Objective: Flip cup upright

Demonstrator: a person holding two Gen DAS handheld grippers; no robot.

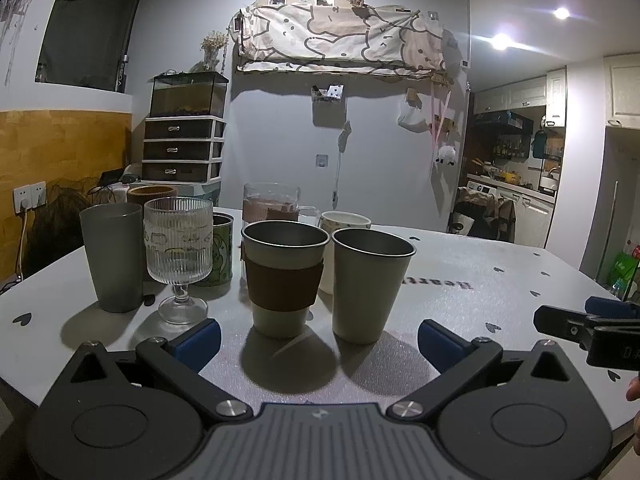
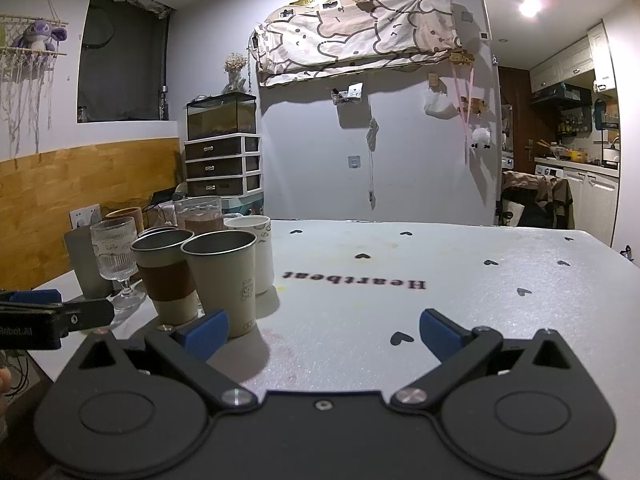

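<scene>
The plain beige cup (image 1: 370,286) is standing upright, mouth up, near the front edge of the table (image 1: 500,248), just beside the sleeved cup (image 1: 283,280) and in front of the white mug (image 1: 344,224). The left hand-held gripper (image 1: 318,338) is hovering before both cups, jaws spread wide and gripping nothing. The right hand-held gripper (image 2: 324,332) is likewise gaping empty, its left finger (image 2: 208,330) just beside the beige cup.

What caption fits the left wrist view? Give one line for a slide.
Open left gripper faces upright sleeved cup and plain cup on the table.
</scene>
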